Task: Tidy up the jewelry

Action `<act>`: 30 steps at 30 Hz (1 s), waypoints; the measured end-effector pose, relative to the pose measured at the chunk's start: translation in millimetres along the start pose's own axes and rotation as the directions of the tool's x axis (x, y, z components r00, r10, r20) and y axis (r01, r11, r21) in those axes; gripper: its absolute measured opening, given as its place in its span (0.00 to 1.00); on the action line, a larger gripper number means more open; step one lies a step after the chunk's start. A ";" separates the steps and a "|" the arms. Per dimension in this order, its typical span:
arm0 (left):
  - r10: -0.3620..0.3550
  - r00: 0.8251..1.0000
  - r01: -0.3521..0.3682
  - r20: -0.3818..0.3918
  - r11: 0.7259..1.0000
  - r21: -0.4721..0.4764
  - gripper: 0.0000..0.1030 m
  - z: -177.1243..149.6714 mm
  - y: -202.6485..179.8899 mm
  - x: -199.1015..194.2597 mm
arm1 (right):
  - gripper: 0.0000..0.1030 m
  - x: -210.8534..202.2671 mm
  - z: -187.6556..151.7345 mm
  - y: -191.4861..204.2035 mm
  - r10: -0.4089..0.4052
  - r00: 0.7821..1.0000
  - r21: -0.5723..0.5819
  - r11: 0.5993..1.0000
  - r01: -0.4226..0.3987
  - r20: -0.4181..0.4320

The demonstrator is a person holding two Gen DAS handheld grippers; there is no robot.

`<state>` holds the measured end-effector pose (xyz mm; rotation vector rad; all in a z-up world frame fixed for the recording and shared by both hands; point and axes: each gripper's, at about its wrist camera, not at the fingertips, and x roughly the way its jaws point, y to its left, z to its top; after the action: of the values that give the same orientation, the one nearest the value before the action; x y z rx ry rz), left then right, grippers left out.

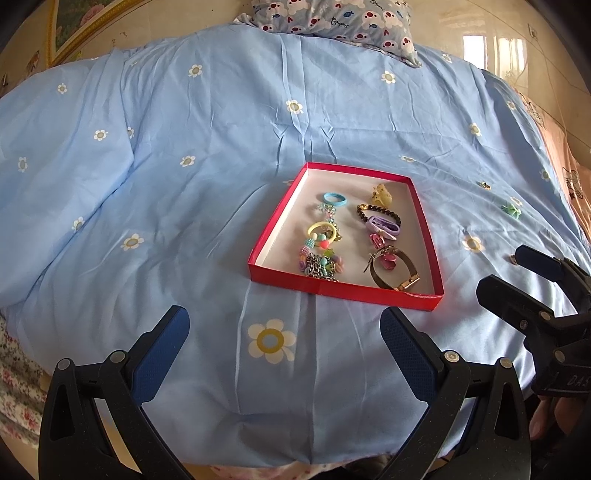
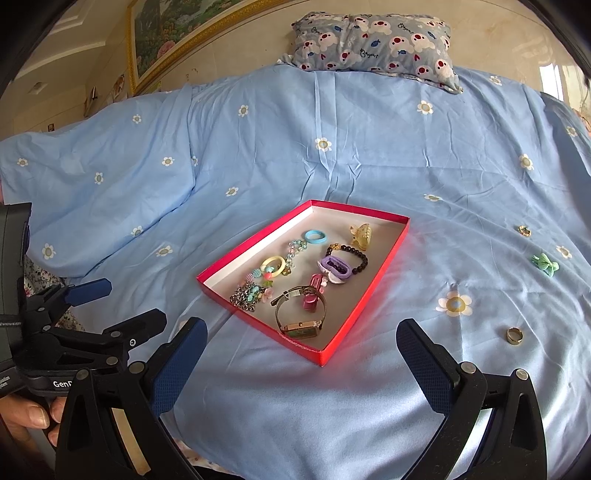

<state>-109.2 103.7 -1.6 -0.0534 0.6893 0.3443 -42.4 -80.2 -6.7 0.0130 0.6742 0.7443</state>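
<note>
Both jaws gape, red tray (image 2: 364, 282) ahead, ring (image 2: 513, 335) right.

a light blue quilt (image 2: 258, 155) printed with white daisies was spread over the bed. a grey pillow (image 2: 373, 40) patterned with cartoon faces was laid at twelve o'clock on it. a gold-framed picture (image 2: 173, 33) was hung on the wall at eleven o'clock.

Bed (image 2: 332, 155): red tray (image 2: 373, 291), ring (image 2: 514, 335)
</note>
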 end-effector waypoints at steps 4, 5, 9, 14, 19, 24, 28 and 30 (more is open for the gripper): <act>-0.004 1.000 0.004 -0.007 1.000 -0.004 1.00 -0.1 -1.3 5.1 | 1.00 2.3 3.1 -1.0 -0.004 1.000 0.002 1.000 0.004 -0.001; -0.006 1.000 0.006 -0.008 1.000 -0.005 1.00 0.1 -1.3 6.3 | 1.00 3.5 4.0 -2.0 -0.004 1.000 0.003 1.000 0.004 -0.001; -0.010 1.000 0.010 -0.014 1.000 0.003 1.00 0.7 -3.9 10.2 | 1.00 5.8 5.5 -3.5 -0.007 1.000 0.002 1.000 0.007 -0.004; -0.013 1.000 0.014 -0.023 1.000 0.014 1.00 1.3 -5.9 15.0 | 1.00 8.9 6.1 -8.5 -0.006 1.000 0.006 1.000 0.006 -0.011; -0.016 0.999 0.016 -0.029 1.000 0.013 1.00 3.3 -6.0 17.7 | 1.00 13.3 5.8 -14.5 -0.007 1.000 0.016 1.000 0.008 -0.021; -0.018 0.999 0.018 -0.036 1.000 0.013 1.00 5.7 -6.4 21.5 | 1.00 16.8 5.4 -18.6 -0.009 1.000 0.021 1.000 0.009 -0.030; -0.019 0.999 0.020 -0.039 1.000 0.017 1.00 6.8 -7.9 23.6 | 1.00 19.6 5.1 -20.8 -0.009 0.999 0.025 1.000 0.010 -0.037; -0.018 0.999 0.019 -0.041 1.000 0.018 1.00 7.6 -7.8 25.3 | 1.00 20.9 5.0 -21.3 -0.009 0.999 0.025 1.000 0.010 -0.040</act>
<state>-83.9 104.9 -12.2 -0.0499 0.7323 0.3197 -15.1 -81.9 -19.6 0.0183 0.7209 0.7283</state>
